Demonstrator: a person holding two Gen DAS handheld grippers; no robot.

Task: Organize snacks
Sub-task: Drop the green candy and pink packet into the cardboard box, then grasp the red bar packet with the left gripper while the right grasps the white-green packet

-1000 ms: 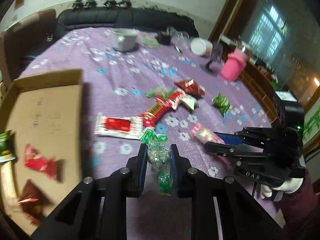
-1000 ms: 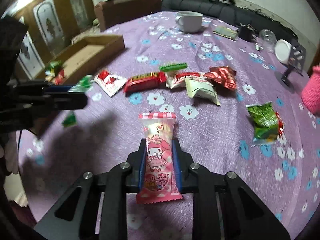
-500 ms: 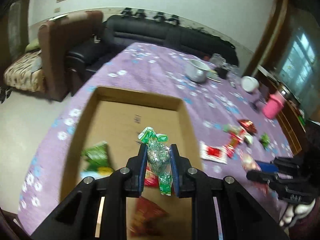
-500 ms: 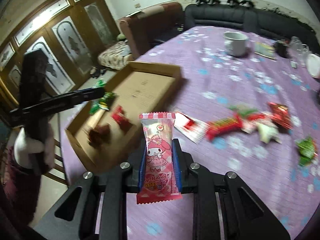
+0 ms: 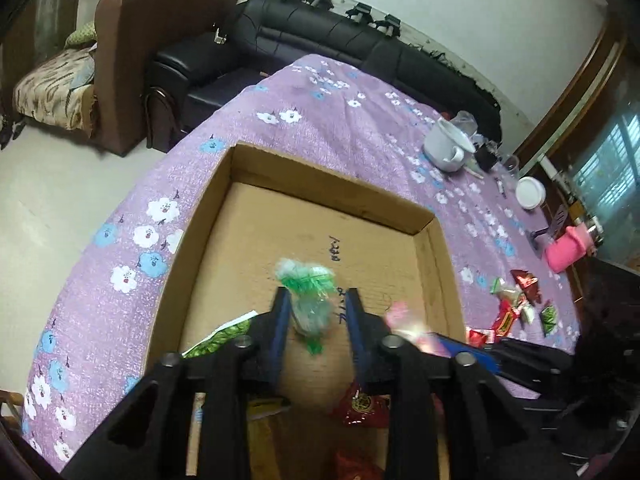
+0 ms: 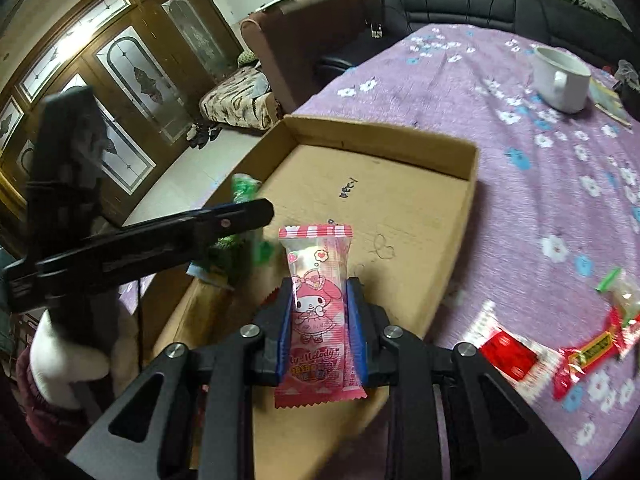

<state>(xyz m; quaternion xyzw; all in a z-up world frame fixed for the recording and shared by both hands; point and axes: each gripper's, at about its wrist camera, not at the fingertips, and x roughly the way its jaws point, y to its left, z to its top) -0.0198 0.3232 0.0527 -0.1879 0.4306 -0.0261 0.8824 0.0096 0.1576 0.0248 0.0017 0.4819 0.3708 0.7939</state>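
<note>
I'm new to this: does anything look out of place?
The green candy hangs loose and blurred between the jaws of the left gripper, which have just been opening, above the box. More snacks lie scattered on the cloth.

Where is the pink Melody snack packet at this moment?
In the right wrist view, the pink snack packet stands upright between the fingers of the right gripper, above the near part of the cardboard box.
</note>
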